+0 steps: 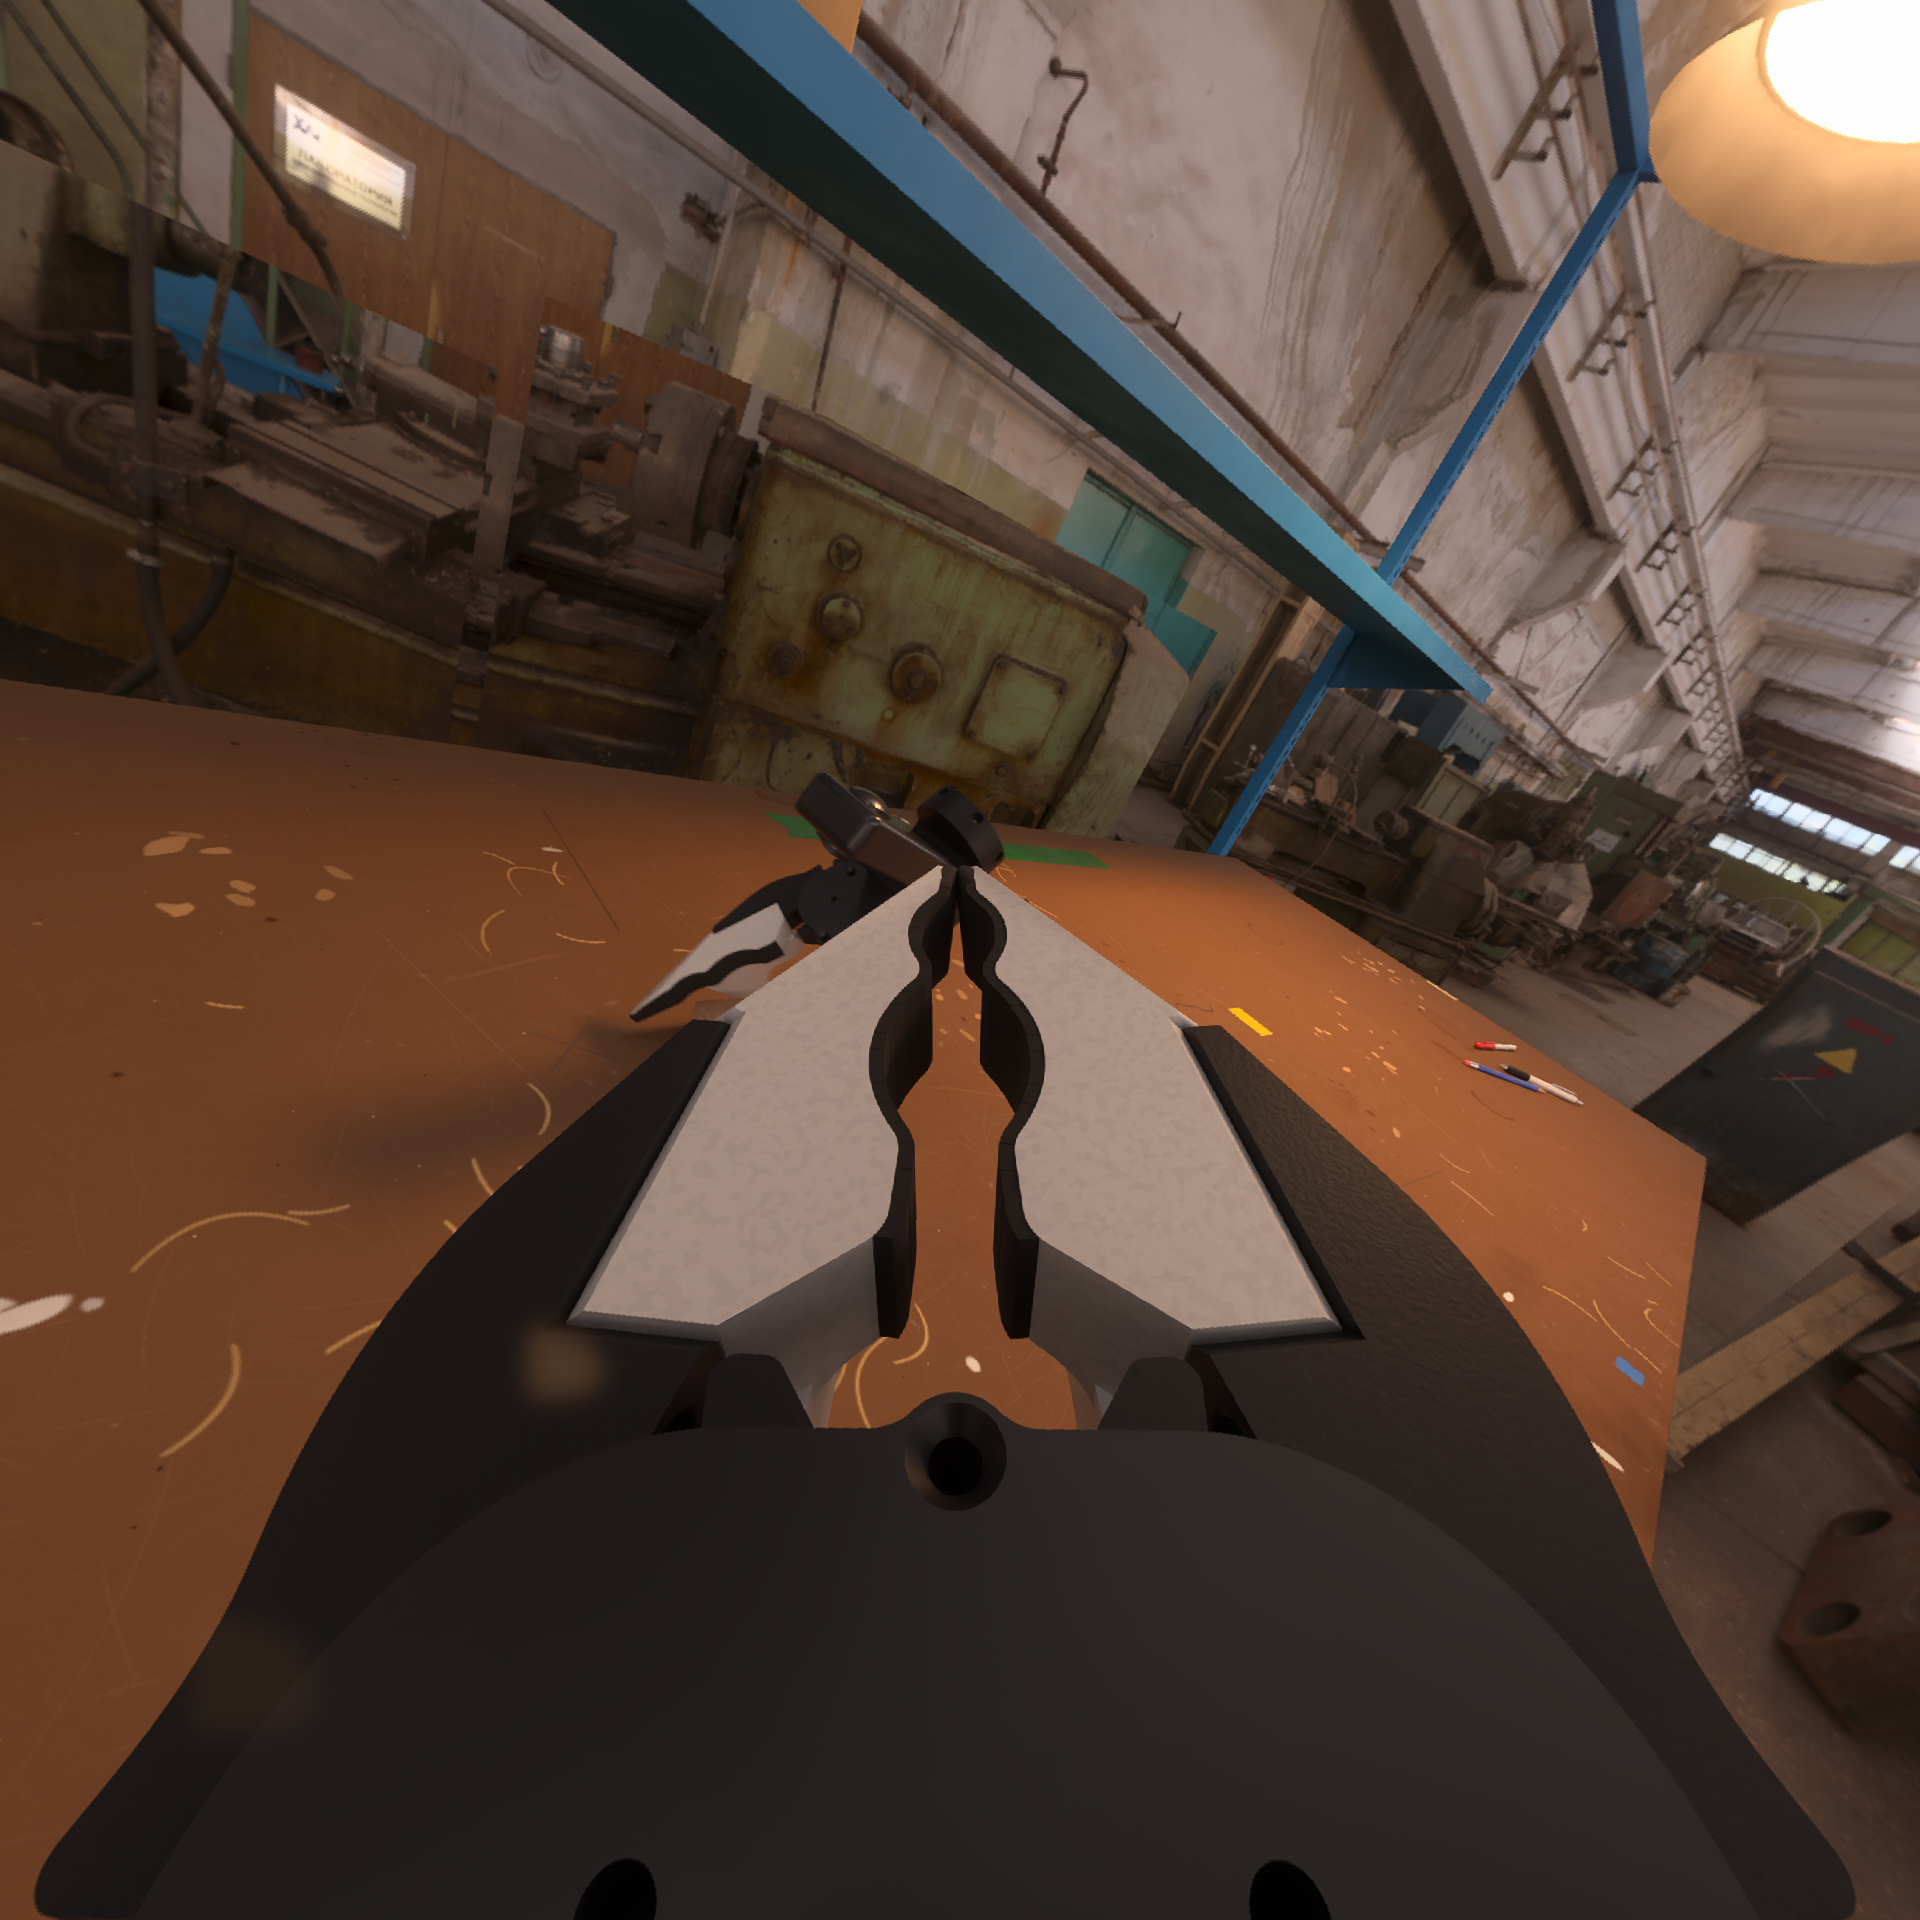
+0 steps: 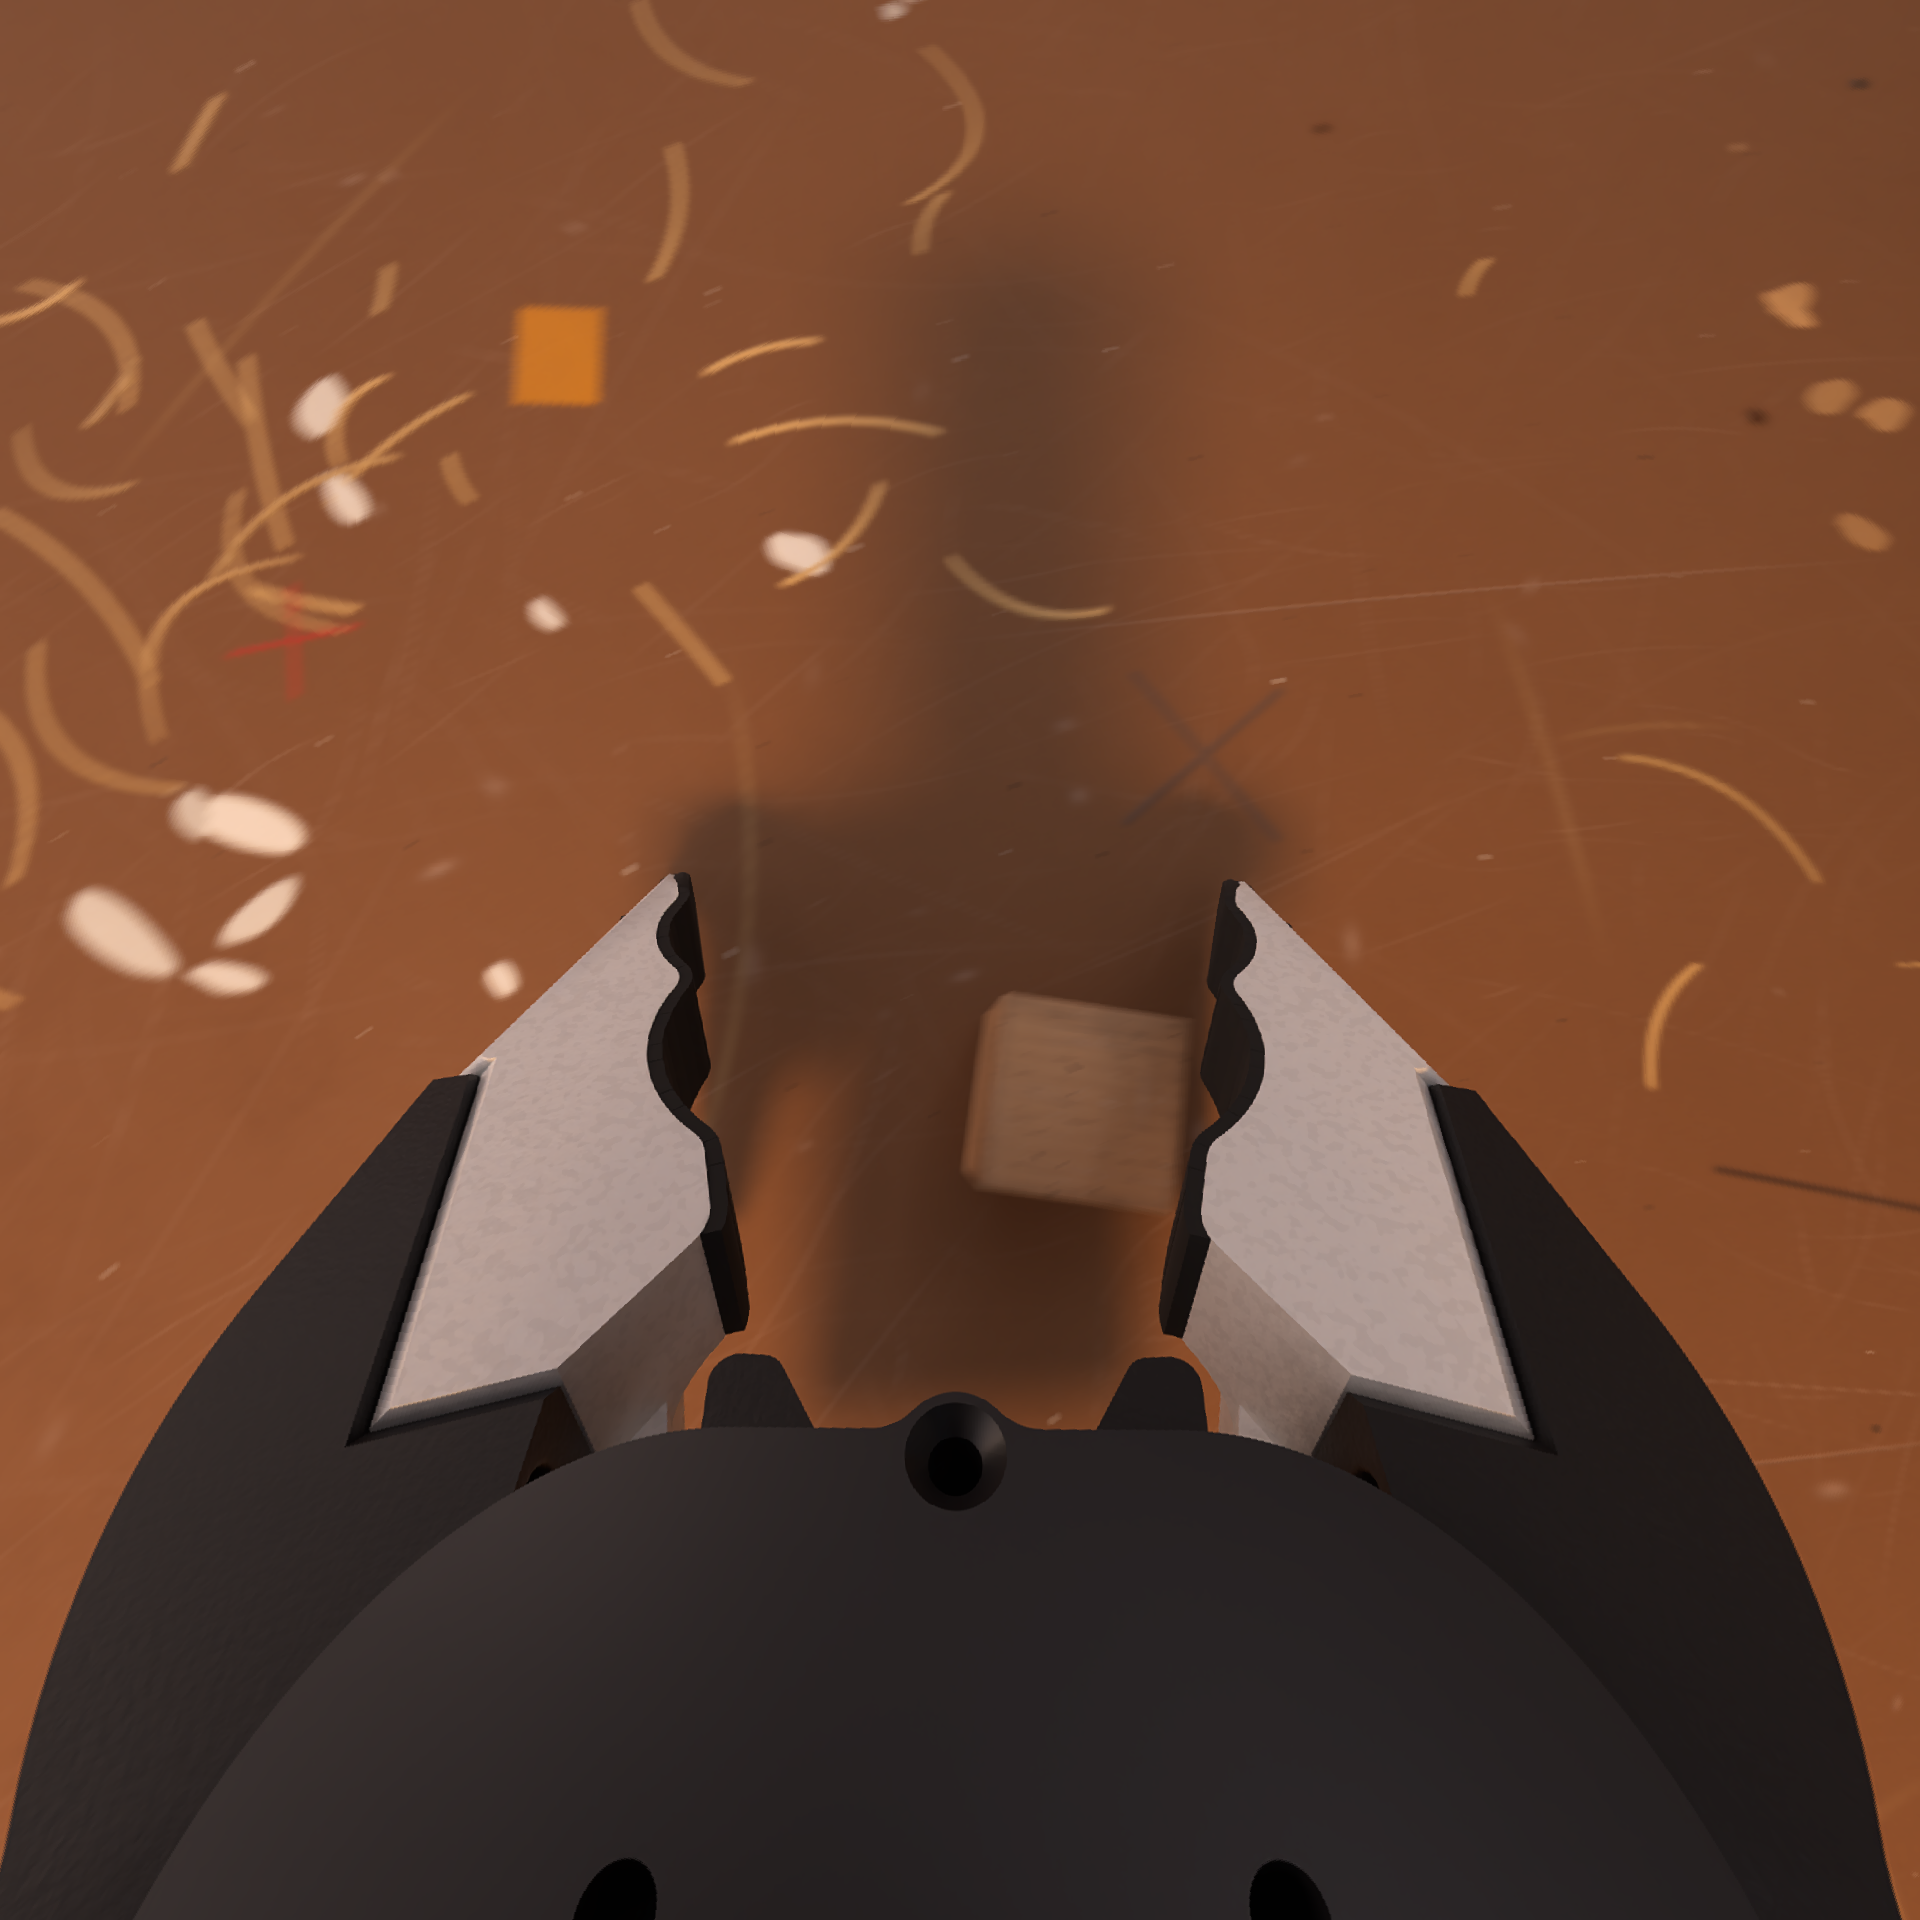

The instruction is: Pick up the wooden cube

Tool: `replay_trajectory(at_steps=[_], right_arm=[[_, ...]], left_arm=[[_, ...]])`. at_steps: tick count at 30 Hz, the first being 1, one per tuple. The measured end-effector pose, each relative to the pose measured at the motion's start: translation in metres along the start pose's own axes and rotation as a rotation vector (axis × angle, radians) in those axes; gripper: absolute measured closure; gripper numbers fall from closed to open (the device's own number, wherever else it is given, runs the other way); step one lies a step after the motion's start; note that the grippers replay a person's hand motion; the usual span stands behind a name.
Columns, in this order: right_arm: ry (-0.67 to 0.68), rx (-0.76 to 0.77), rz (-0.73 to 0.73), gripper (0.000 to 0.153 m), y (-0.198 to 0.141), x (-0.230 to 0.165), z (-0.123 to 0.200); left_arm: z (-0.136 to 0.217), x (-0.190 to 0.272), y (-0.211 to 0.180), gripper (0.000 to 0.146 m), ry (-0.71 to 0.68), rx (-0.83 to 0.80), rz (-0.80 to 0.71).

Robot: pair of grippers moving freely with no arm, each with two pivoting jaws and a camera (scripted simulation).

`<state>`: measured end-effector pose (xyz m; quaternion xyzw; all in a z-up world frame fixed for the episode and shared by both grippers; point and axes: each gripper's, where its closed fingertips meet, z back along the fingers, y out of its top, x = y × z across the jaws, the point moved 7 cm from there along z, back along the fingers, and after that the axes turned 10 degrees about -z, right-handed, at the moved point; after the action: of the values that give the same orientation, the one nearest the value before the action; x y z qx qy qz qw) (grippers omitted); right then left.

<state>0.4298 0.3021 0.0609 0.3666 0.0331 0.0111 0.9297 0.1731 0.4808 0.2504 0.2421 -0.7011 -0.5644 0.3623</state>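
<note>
Wooden cube (image 2: 1081, 1101) on scratched brown tabletop (image 2: 1455, 520), between spread fingers of right gripper (image 2: 956, 883), close beside the right-hand finger (image 2: 1320, 1132), contact not clear. Left gripper (image 1: 957, 878) low over the same tabletop (image 1: 312, 1039), jaws pinched together on nothing. Right gripper (image 1: 727, 961) beyond it, tilted down at the surface; pens (image 1: 1522, 1075) far right.
</note>
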Motion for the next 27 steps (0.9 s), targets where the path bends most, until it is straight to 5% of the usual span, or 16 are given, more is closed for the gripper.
replay_trajectory(at_steps=[7,12,19,24,27], right_arm=[[0.122,-0.107,0.084,0.053,-0.021,-0.045,0.029],[0.086,0.008,-0.003,0.055,-0.011,-0.028,0.051],[0.042,-0.025,-0.178,0.089,-0.019,0.004,0.03],[0.056,-0.044,-0.161,0.118,-0.026,0.001,0.031],[0.057,-0.065,-0.14,0.118,-0.031,-0.002,0.036]], left_arm=[[0.004,0.008,0.001,0.146,0.007,-0.005,-0.007],[0.003,0.016,-0.003,0.146,-0.013,-0.026,0.001],[0.013,0.026,-0.003,0.146,0.011,-0.026,-0.001],[0.015,0.03,-0.007,0.146,0.012,-0.039,0.002],[0.011,0.032,-0.011,0.146,0.009,-0.044,0.0]])
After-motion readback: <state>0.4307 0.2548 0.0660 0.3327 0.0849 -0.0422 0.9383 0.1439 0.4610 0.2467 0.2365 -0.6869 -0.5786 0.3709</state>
